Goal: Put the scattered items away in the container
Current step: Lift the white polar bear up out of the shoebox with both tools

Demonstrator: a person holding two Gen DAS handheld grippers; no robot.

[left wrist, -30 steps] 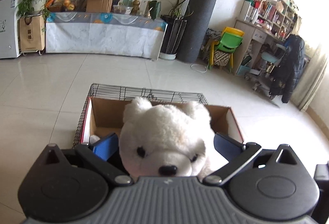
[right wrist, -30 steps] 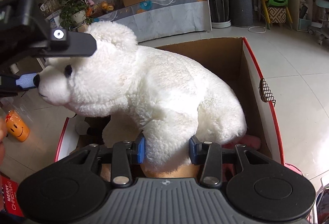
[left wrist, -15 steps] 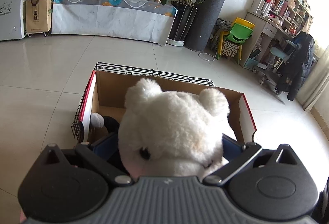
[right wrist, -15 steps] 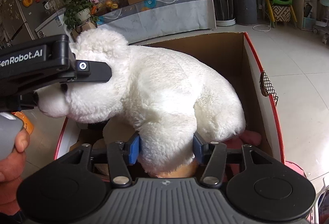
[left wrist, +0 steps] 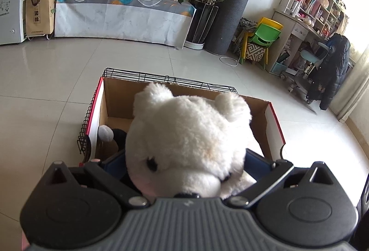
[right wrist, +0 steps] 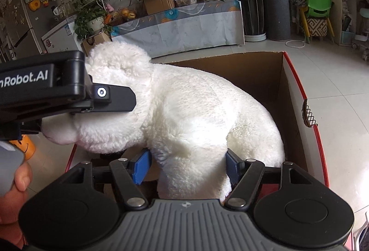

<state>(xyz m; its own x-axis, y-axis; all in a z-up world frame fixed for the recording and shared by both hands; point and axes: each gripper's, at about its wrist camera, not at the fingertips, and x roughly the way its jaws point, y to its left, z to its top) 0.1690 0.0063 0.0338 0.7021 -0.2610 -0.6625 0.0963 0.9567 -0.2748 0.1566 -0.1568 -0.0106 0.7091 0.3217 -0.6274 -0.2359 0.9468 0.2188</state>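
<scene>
Plush bear (left wrist: 191,135), white and fluffy, inside the cardboard box (left wrist: 274,126), on all fours with hind end toward the far inner corner and head sticking out above the near rim. Box open-topped, red outside, brown inside, set within a black wire basket (left wrist: 161,77) on the pale tiled floor (left wrist: 46,89). Left tongs (left wrist: 185,157) spread wide and clasped on the bear's head, blue pads hard against the fur on both sides, snout pointing back at the camera; seen from the right wrist view, one black finger (right wrist: 113,98) lying along the cheek at eye level. Right tongs (right wrist: 186,168) low at the bear's front leg, jaws opening, leg between the blue pads but not squeezed, a sliver of gap showing at the left pad. Small black-and-white soft toy (left wrist: 106,133) down in the box at the left wall, partly hidden behind the bear's head. Left hand (right wrist: 13,193) wrapped round a grey handle at the lower left edge of the right wrist view. Orange cup with a smiley face (right wrist: 25,147) on the floor just beyond that hand, outside the box.
</scene>
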